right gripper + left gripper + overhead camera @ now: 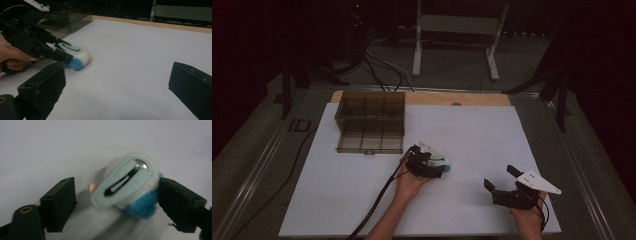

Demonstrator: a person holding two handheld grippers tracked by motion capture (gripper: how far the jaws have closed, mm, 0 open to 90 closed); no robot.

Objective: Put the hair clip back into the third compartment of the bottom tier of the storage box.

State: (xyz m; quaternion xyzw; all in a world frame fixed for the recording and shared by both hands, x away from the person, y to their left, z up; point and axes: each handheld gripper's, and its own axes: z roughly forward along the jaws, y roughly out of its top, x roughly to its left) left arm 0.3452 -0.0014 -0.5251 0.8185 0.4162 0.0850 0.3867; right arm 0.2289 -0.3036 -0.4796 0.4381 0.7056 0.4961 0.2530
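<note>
Fuzzy hair clip (126,186) (white plush, blue tuft, pale green felt pad with 1 metal snap clip) lies on the white sheet (362,200) at 4 o'clock from the smoked organizer box (370,121), between the left gripper's (116,202) parted pads, 1 touching; right gripper (117,92) gapes wide.

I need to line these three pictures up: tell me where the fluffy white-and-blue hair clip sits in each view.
High view: the hair clip is just below centre, at the left gripper's tips.
Left gripper view: right of centre, between the jaws, touching the right one.
Right gripper view: left of centre.
Shared landmark: the white table sheet.
</note>
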